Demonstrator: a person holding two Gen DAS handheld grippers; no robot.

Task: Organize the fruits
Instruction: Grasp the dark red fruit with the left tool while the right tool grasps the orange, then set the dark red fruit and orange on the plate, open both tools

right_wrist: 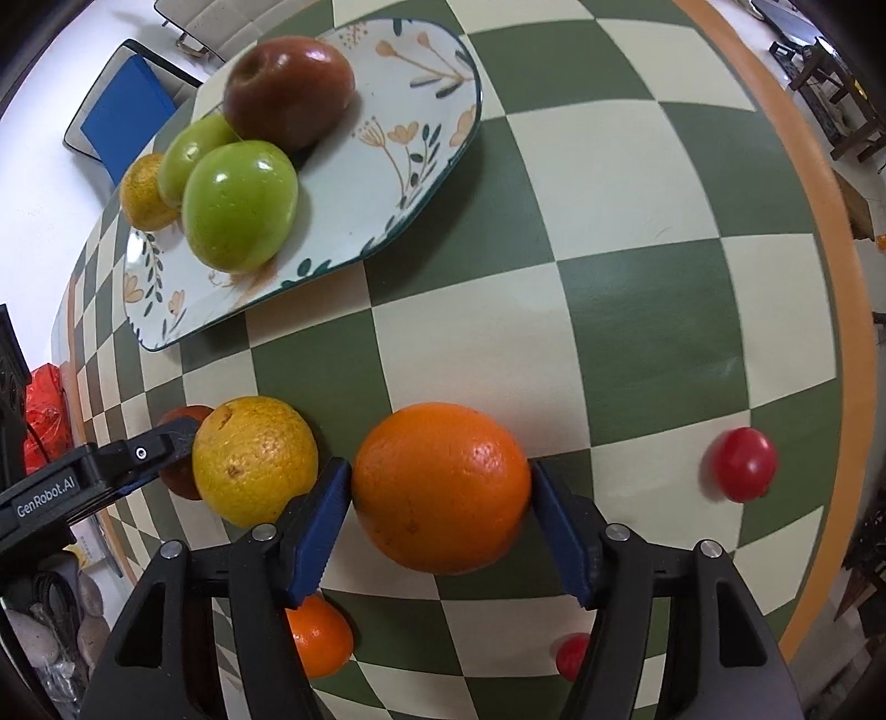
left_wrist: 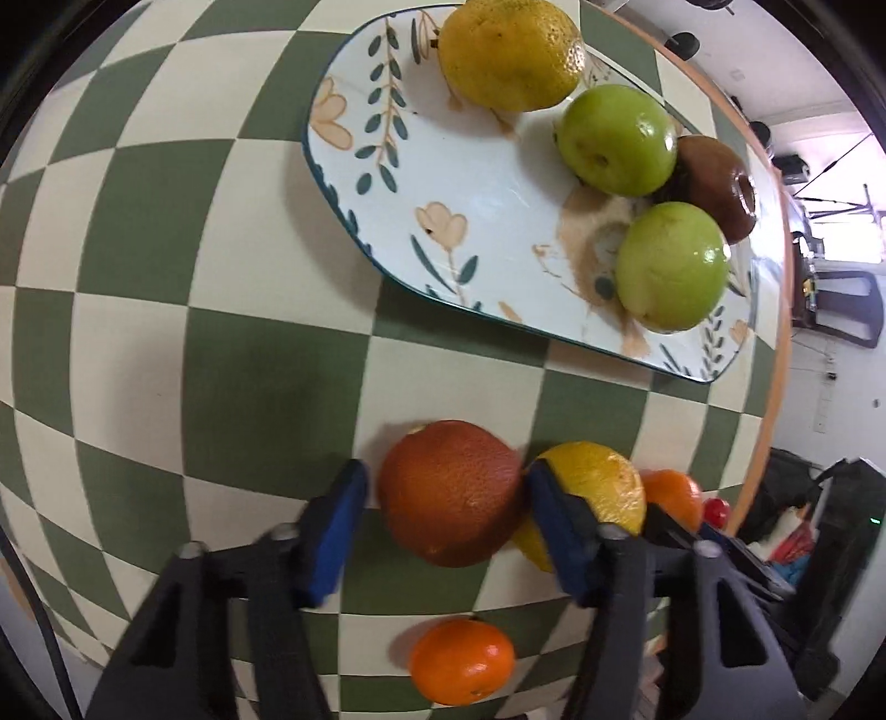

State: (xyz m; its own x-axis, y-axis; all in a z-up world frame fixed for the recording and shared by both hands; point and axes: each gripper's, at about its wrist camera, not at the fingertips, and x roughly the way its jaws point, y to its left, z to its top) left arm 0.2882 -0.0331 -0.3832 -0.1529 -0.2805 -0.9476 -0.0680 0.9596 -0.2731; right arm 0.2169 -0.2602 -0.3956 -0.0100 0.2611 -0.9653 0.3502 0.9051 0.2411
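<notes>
A floral plate (left_wrist: 443, 183) (right_wrist: 398, 166) holds a yellow citrus (left_wrist: 512, 52), two green apples (left_wrist: 617, 138) (right_wrist: 238, 205) and a dark red apple (left_wrist: 717, 185) (right_wrist: 288, 91). My left gripper (left_wrist: 443, 493) is open around a dark red-orange orange (left_wrist: 451, 490), with a small gap at the left pad. A yellow orange (left_wrist: 603, 487) (right_wrist: 255, 459) lies right beside it. My right gripper (right_wrist: 440, 490) is open around a large orange (right_wrist: 440, 487), its pads close to both sides. The left gripper's finger (right_wrist: 138, 454) shows in the right wrist view.
The table has a green and cream checked cloth (left_wrist: 166, 277) with an orange rim (right_wrist: 830, 221). A small tangerine (left_wrist: 462, 667) (right_wrist: 318, 637) lies near the grippers. Two red tomatoes (right_wrist: 742, 462) (right_wrist: 570, 653) lie to the right. Chairs and clutter stand beyond the table edge.
</notes>
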